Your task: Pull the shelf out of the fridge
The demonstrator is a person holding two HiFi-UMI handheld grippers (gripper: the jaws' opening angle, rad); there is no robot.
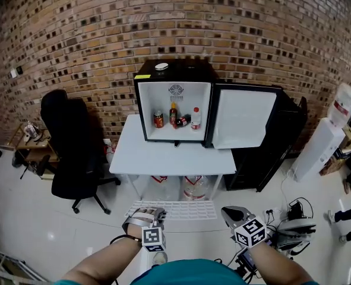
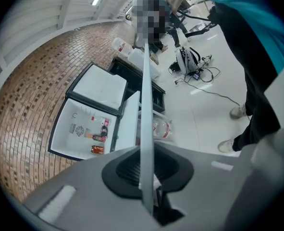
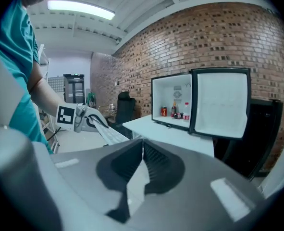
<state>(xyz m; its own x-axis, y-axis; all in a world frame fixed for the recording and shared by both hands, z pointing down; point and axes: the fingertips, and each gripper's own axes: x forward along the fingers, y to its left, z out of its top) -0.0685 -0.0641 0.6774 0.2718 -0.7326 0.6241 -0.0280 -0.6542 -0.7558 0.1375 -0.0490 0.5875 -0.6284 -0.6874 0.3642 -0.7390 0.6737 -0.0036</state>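
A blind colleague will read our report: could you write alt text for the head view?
The left gripper holds a white wire shelf low before the person, well back from an open mini fridge on a white table.

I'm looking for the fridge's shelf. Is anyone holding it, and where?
The left gripper clamps the wire shelf at its left end; the right gripper is shut, holding nothing.

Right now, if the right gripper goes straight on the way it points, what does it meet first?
Probably the white table holding the open fridge, at its near edge; depth is unclear.
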